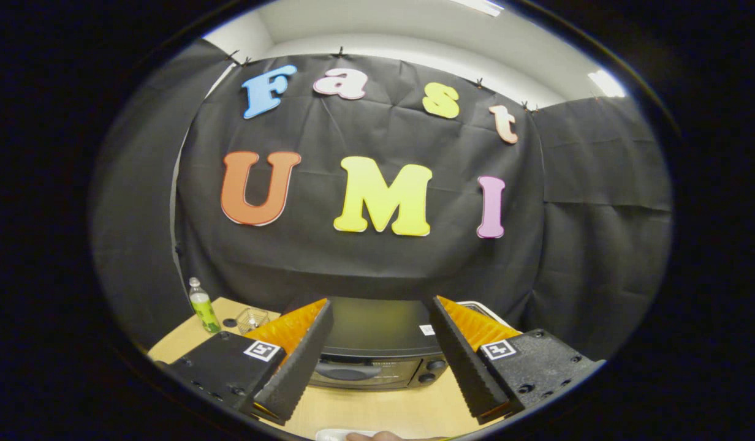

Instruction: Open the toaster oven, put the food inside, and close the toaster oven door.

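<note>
From the gripper view, you are at the very start: the toaster oven (pixel 377 346) sits on the wooden table (pixel 383 410) just ahead of the fingers, its door closed, with the dark handle running across the upper front and two knobs at its right side. Your gripper (pixel 377 309) is spread wide with nothing between its fingers, and the oven shows in the gap between them. Judging by that, opening the door is the step in hand, and the next move calls for you to bring the fingers down and forward to the handle, then pull it toward you and downward. You are holding the gripper raised above the oven and roughly level, aimed more at the booth wall than at the table. A white thing (pixel 337 435) at the near table edge may carry the food; too little of it shows to tell. A green bottle (pixel 203 306) and a small clear container (pixel 252 318) stand off to the left.
</note>
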`<state>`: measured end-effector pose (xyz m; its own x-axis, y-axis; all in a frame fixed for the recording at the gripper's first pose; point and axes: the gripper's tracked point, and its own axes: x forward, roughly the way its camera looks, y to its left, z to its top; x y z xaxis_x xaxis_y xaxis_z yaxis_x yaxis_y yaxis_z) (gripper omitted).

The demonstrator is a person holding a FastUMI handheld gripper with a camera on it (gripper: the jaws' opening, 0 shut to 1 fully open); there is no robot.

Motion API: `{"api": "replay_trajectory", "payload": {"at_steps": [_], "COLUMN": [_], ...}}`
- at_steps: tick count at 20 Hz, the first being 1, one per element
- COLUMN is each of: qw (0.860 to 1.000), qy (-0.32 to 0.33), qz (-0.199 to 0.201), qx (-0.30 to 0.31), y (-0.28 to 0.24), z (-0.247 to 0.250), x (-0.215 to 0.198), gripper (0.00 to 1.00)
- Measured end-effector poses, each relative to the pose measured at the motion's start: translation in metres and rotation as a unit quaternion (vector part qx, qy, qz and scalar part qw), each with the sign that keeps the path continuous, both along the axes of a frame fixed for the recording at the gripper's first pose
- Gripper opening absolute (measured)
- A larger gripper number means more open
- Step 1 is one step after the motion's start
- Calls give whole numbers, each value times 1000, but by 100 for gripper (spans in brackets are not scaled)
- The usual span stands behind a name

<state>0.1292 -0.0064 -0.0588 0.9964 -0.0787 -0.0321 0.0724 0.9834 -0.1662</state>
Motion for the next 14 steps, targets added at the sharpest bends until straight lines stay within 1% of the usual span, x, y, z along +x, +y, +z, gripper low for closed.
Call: {"api": "replay_trajectory", "payload": {"at_steps": [3,7,10,12,14], "qw": [1000,999,998,996,995], "qy": [18,42,68,82,97], "qz": [4,-2,-9,-28,-31], "qx": [-6,-27,-8,-9,-3], "y": [13,19,18,8,5], "z": [-31,-64,-88,-103,-120], "x": [21,40,51,60,67], "gripper": [100,100,100,100,100]}}
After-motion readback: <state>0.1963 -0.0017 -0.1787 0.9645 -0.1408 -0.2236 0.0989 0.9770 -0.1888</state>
